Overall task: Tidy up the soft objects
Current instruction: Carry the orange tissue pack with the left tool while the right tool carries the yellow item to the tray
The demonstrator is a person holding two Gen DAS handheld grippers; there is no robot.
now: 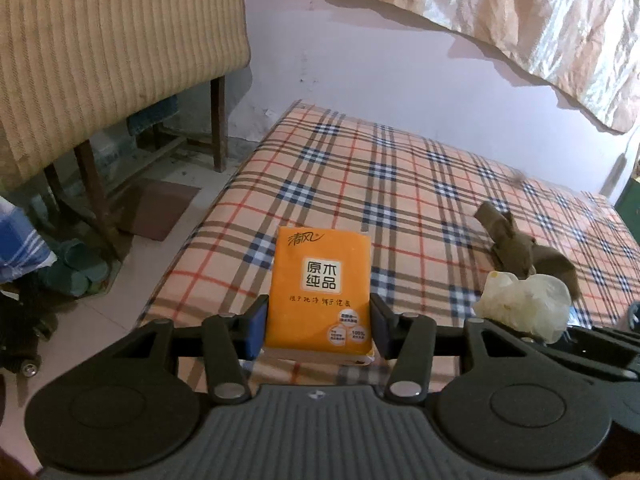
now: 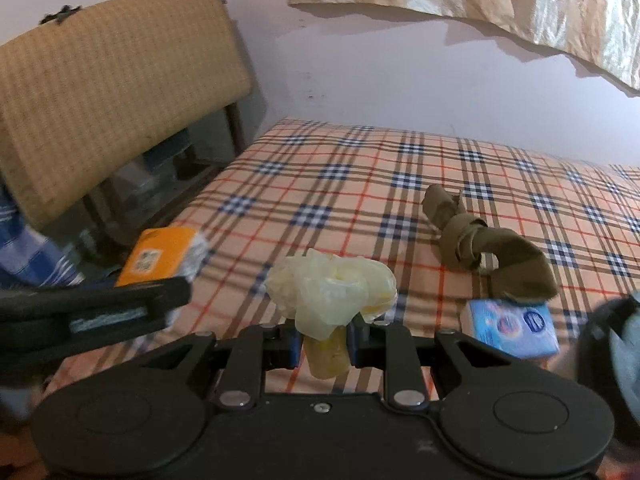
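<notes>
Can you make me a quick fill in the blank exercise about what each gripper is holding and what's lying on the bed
1. The left gripper is shut on an ____ tissue pack.
2. The right gripper is shut on a pale, crumpled ____.
3. The knotted brown cloth lies on the ____ bedsheet.
4. Next to that cloth lies a ____ tissue pack.

Missing words: orange; plastic bag; plaid; blue

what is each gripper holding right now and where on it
The left gripper clamps the orange tissue pack by its two side edges, near the lower end. The right gripper pinches the crumpled yellowish glove at its bunched lower part.
</notes>
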